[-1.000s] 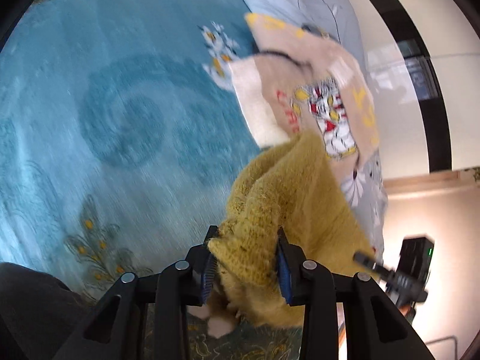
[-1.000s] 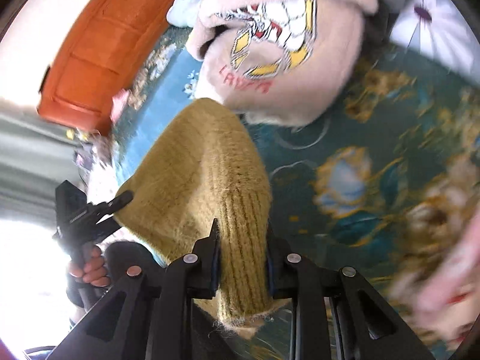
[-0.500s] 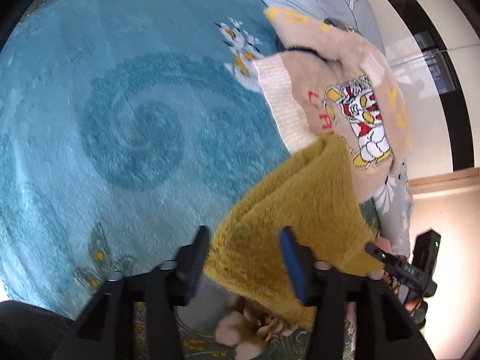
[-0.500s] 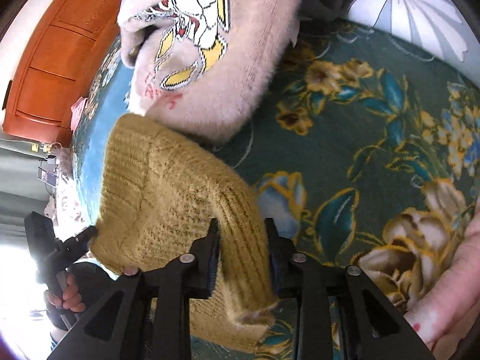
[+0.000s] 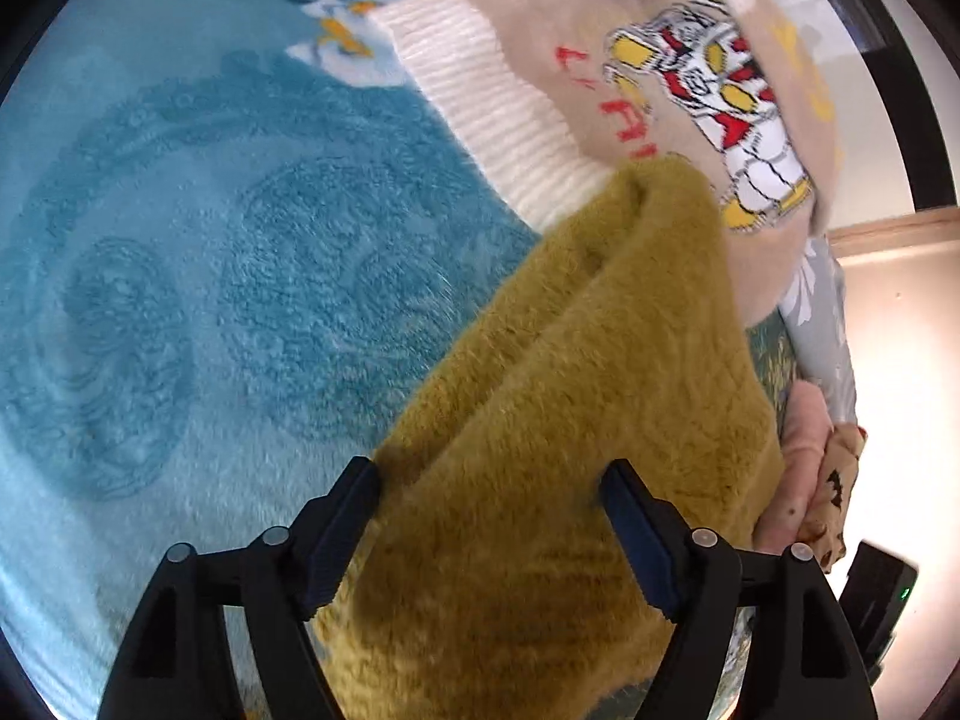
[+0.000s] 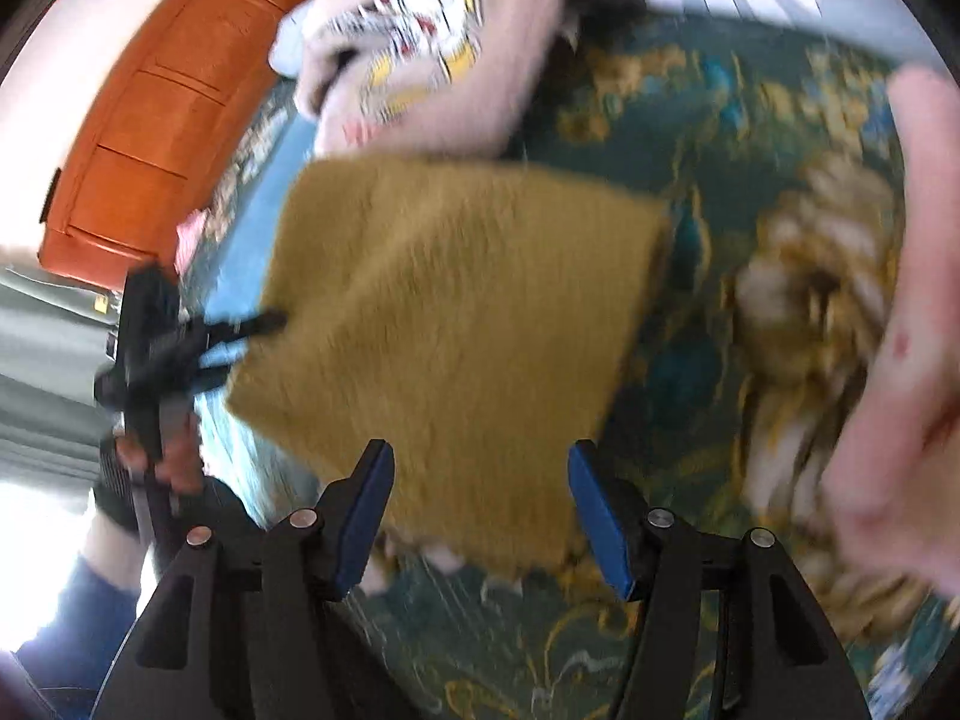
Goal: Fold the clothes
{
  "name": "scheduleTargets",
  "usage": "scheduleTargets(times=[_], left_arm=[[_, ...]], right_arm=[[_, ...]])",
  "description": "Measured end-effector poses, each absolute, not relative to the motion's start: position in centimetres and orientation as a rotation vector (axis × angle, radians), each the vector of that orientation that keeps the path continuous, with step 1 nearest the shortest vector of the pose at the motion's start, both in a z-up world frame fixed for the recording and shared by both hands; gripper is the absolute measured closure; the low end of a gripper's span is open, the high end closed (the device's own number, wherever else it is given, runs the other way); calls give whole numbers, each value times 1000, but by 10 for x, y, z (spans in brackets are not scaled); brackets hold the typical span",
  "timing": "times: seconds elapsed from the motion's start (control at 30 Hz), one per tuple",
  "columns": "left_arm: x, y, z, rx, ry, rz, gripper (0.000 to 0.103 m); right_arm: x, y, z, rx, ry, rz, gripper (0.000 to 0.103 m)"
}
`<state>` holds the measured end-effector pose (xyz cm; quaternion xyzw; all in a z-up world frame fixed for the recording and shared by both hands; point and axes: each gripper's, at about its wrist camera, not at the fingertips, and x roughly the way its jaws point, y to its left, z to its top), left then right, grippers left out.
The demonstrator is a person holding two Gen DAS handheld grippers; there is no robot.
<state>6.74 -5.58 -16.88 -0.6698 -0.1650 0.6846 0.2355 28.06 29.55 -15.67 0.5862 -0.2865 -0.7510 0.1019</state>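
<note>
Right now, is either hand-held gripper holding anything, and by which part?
Nothing is held. The left hand-held gripper and the right hand-held gripper both stand open, jaws spread apart, over the folded mustard sweater lying on the blanket.

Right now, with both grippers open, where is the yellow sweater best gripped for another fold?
Probably at the yellow sweater's near edge, which lies between the open right gripper's fingers, coming in low along the bedspread. The sweater lies flat as a folded bundle with that edge free; its far edge butts against the cartoon sweater. The left gripper, also open, could take the stacked layers on its side.
</note>
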Motion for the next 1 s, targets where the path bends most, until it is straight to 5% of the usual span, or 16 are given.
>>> scheduleTargets(times=[0.2, 0.4, 0.63, 0.87, 1.0], left_arm=[[70, -67, -168, -1803, -572, 1885, 28], [86, -70, -153, -1749, -539, 1998, 69], [94, -117, -136, -1718, -713, 2056, 85], [98, -146, -144, -1747, -888, 1991, 79], [102, -127, -142, -1725, -882, 1912, 73]], right_arm=[[298, 304, -166, 1765, -941, -2177, 41], [293, 310, -163, 1755, -994, -2192, 41], [296, 300, -164, 1734, -1046, -2176, 41], [302, 293, -177, 1679, -1118, -2148, 41], [304, 297, -181, 1649, -1179, -2144, 32]])
